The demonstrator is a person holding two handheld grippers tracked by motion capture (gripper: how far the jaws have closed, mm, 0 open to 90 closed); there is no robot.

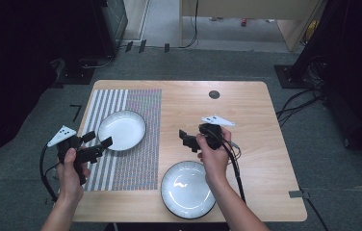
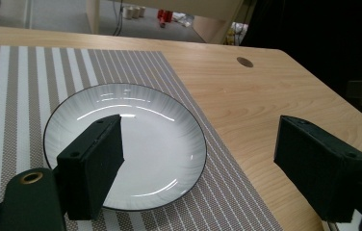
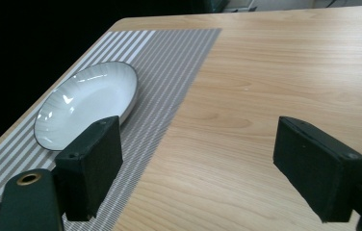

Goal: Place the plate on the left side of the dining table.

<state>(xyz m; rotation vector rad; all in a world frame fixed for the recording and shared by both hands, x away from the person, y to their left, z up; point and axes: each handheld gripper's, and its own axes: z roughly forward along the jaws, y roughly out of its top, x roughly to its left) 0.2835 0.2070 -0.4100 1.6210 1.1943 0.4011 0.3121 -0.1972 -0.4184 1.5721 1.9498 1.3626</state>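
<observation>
Both the left gripper and the right gripper stood wide with nothing between the jaws, one plate on the striped mat at ten o'clock, another plate at six partly behind the right hand.

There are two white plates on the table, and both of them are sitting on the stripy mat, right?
Not quite. There are two white plates, but just one plate sits on the stripy mat. The other plate sits on the bare wooden table, beside the mat near the front edge. The high view shows this.
</observation>
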